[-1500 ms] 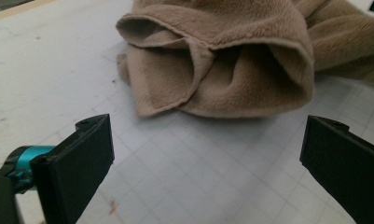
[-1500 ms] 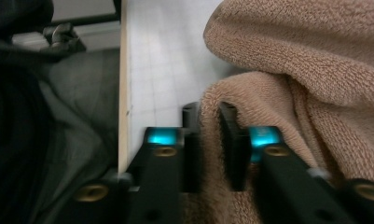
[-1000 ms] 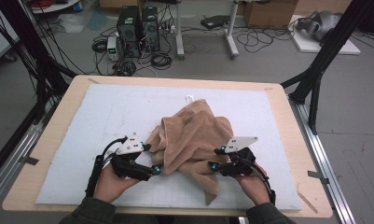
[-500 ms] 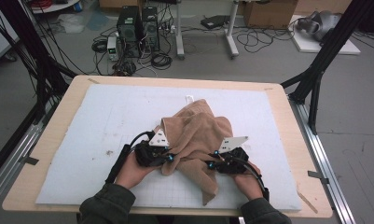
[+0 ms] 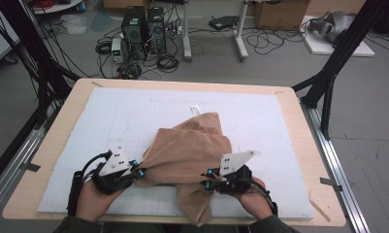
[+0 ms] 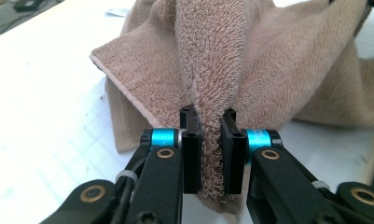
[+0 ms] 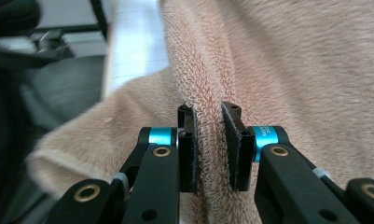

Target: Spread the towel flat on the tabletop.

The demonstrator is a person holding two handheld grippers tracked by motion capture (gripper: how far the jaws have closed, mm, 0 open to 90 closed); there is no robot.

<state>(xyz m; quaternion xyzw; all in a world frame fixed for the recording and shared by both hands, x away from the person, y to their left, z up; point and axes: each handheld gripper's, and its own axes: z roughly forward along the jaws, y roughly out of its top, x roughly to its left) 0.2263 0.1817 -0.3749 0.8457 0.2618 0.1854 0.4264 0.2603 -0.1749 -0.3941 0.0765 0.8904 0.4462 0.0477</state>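
Left claw (image 6: 209,140): jaws have just been closing and are now clamping a thick fold of the tan terry towel (image 6: 250,70). In the left gripper view the pads are pressing into the pile on both sides, with the fold rising upright between them and a short tail of cloth hanging below the jaws. In the high view the left claw (image 5: 139,171) is sitting at the towel's left edge, near the front of the surface, and the person's left hand (image 5: 92,199) is gripping its body from behind.

Right claw (image 7: 208,140): jaws have also just been closing and are now pinching a ridge of the same towel, the pads biting into the pile. In the high view the right claw (image 5: 206,178) is holding the towel's front right part, with the right hand (image 5: 252,196) behind it.

Towel (image 5: 192,150): lying bunched and partly lifted between the two claws, its near portion being pulled up into a tent, its far end resting on the white mat (image 5: 134,116) near the middle. One corner is drooping over the front edge of the surface (image 5: 51,145). A small white tag (image 5: 195,109) is lying on the mat just beyond the towel's far end.
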